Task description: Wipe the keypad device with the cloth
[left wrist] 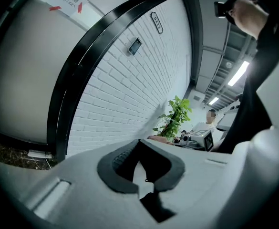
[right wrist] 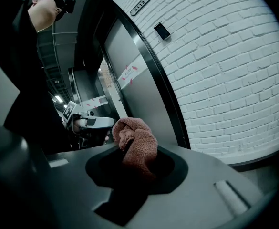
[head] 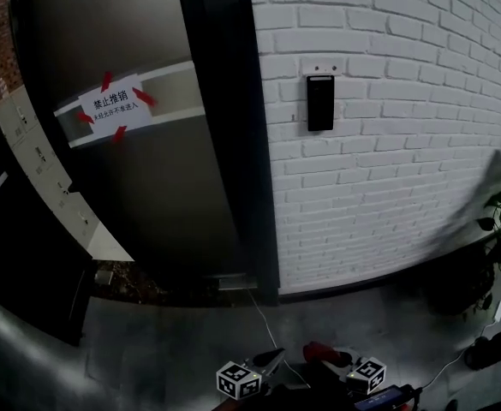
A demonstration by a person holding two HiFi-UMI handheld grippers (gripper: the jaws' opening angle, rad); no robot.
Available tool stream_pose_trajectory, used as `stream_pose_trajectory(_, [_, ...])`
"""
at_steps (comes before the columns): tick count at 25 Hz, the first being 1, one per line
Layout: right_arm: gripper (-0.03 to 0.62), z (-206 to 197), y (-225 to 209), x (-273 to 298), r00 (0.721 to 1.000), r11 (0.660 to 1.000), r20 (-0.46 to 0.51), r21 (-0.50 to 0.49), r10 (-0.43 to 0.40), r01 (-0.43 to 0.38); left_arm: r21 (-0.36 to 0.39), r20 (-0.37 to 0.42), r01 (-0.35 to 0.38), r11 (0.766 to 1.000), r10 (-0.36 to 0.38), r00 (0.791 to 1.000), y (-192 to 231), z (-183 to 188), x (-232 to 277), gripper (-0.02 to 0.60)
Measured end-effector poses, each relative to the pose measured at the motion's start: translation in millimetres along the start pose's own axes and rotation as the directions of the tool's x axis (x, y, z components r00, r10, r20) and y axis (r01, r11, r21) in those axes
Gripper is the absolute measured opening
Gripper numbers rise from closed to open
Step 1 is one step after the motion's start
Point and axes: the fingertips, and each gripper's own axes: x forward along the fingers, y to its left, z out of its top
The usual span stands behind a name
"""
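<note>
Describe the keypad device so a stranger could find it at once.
Find the white brick wall right of the door frame. The keypad device is the small black upright rectangle on it; the number plate higher up is long and pale.

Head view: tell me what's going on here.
A person stands before a white brick wall, holding two grippers low. The right gripper is shut on a bunched reddish-brown terry cloth; the left gripper is shut and empty. The black rectangular keypad device hangs on that wall, apart from both grippers; wiping has not begun.
</note>
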Motion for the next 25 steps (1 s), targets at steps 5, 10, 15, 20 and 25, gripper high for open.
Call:
stream_pose_trajectory(5, [0.104, -8, 27, -13, 0.999, 1.0, 0.029, -0.022, -0.021, 0.022, 0.028, -0.008, 0.05, 0.998, -0.05, 0.999, -17, -13, -6, 0.005])
stream_pose_trajectory(10, [0.104, -5, 33, -24, 0.998, 0.998, 0.054, -0.034, -0.044, 0.046, 0.043, -0.002, 0.069, 0.997, -0.069, 0.998, -30, -15, -5, 0.005])
stream_pose_trajectory(15, [0.104, -1, 28, -31, 0.996, 0.998, 0.075, -0.04, -0.048, 0.051, 0.049, -0.008, 0.068, 0.996, -0.068, 0.998, -37, -20, -3, 0.005])
stream_pose_trajectory(20, [0.104, 8, 30, -37, 0.996, 0.998, 0.082, -0.045, -0.04, 0.044, 0.057, -0.013, 0.078, 0.995, -0.077, 0.997, -48, -19, 5, 0.005])
stream_pose_trajectory(25, [0.104, 9, 30, -41, 0.997, 0.998, 0.077, -0.048, -0.025, 0.029, 0.051, -0.037, 0.09, 0.995, -0.088, 0.995, -57, -25, 12, 0.005])
